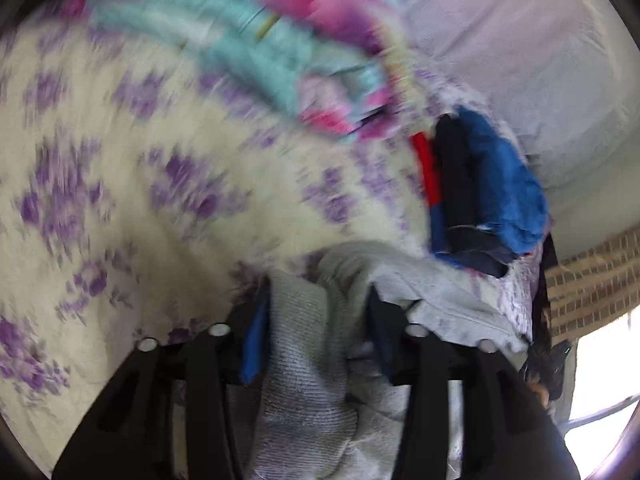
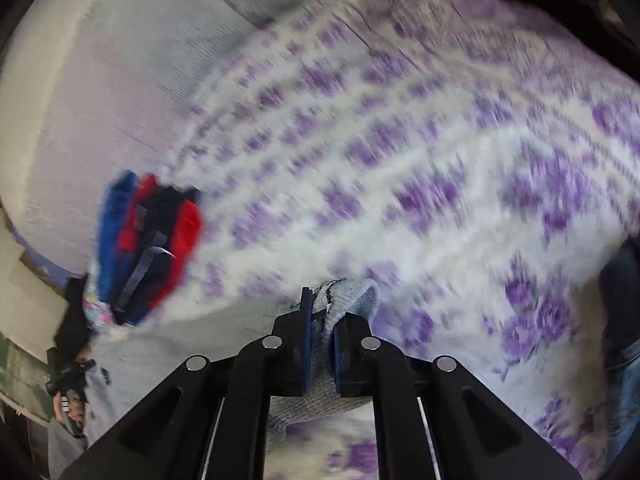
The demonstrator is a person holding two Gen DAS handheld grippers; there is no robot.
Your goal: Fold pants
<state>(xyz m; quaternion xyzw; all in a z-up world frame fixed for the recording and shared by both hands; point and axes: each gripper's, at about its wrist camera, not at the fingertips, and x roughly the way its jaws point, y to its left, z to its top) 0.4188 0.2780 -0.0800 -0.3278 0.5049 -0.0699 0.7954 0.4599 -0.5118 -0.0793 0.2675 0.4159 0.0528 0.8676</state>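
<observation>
Left gripper [image 1: 320, 304]: black fingers half spread, a thick bunch of the grey knit pants [image 1: 304, 360] between them; whether the pads press it cannot be told.
Right gripper [image 2: 322, 320]: blue pads nearly together, pinching a ribbed edge of the grey pants [image 2: 344, 300].
Pants: hang between both grippers, above the bedspread.
Surface: cream bedspread with purple flowers [image 2: 400, 180].
Stack: folded blue, red and dark clothes [image 1: 480, 184] near the bedspread's edge.
Heap: blurred teal-and-pink clothes [image 1: 280, 40], farther back.

Pants [image 1: 304, 360] on bedspread [image 1: 160, 200], clothes stack [image 1: 480, 192] beyond
</observation>
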